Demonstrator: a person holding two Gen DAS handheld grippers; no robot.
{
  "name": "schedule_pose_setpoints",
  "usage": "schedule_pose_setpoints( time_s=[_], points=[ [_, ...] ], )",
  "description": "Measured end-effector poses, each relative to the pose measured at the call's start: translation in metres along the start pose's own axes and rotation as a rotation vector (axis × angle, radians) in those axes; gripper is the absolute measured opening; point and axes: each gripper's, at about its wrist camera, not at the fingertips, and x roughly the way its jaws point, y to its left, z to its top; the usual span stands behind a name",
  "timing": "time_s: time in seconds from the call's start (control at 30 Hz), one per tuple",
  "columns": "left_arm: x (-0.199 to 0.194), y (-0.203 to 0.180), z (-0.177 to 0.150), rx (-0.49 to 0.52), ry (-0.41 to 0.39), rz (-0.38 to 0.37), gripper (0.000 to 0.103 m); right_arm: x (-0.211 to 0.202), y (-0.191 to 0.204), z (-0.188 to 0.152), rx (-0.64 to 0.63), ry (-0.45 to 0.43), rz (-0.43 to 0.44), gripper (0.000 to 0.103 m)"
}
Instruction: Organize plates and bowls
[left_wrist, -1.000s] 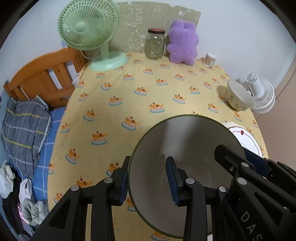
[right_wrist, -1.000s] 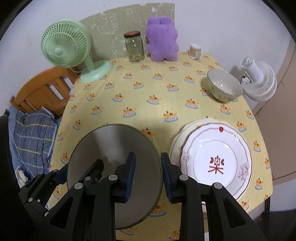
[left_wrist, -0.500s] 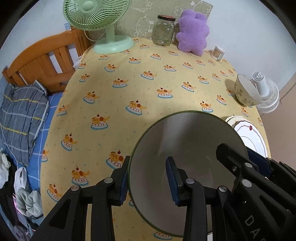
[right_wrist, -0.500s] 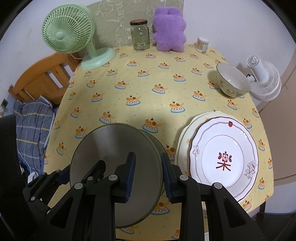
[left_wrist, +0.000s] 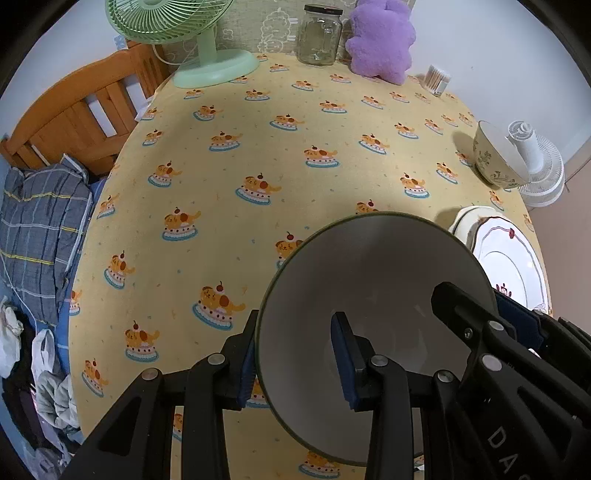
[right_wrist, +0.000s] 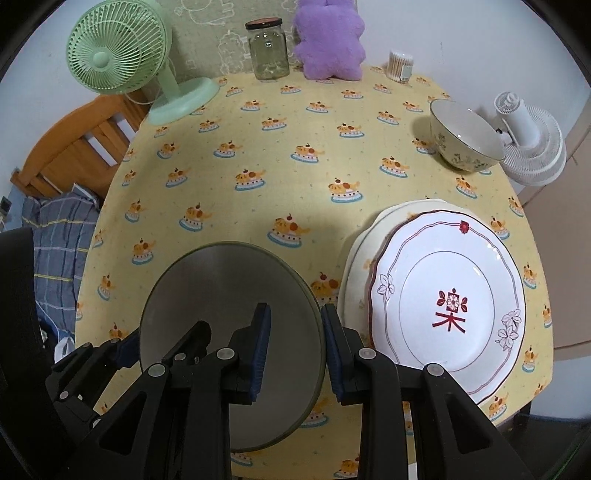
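The grey bowl (left_wrist: 373, 295) with a dark green rim is gripped on opposite sides of its rim by both tools, near the 6 o'clock edge of the desk (left_wrist: 258, 155). Whether its base touches the yellow cake-print cloth cannot be told: the underside is hidden in both views. In the left wrist view the bowl's mouth tilts toward the camera, and its lower right wall is covered by the right tool's black frame. In the right wrist view its 7 o'clock portion is covered by the left tool.

The left tool (left_wrist: 295, 365) is narrowed onto the bowl's rim, one blue pad (left_wrist: 341, 365) inside the wall and the other outside. The right tool (right_wrist: 295, 349) likewise grips the bowl's rim at 3 o'clock, one pad (right_wrist: 261, 347) inside and one outside. Both tools enter from 6 o'clock, fingers pointing across the desk.

Just beside the bowl, at 3 o'clock, lies a white plate (right_wrist: 447, 306) with a red motif, stacked on a cream plate (right_wrist: 369, 236) whose far rim alone shows. Whether bowl and plates touch is unclear. At 1 o'clock, well apart, a floral bowl (right_wrist: 463, 140) stands upright before a white fan (right_wrist: 532, 147).

Along the 12 o'clock edge stand a green fan (right_wrist: 122, 59), glass jar (right_wrist: 269, 50), purple plush (right_wrist: 328, 40), partly cut off above, and a small swab container (right_wrist: 400, 65).
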Motion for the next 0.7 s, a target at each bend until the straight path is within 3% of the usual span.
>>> schedule_pose_setpoints(
  time_s=[0.43,0.7],
  points=[
    [0.004,-0.010,0.007,0.050,-0.018,0.069,0.036,0.010,-0.012,0.004,0.015,-0.040,0.065,0.032],
    [0.000,-0.011,0.001,0.051,-0.005,0.041,0.051,0.002,-0.014,-0.003,0.013,-0.048,0.098,0.033]
  ],
)
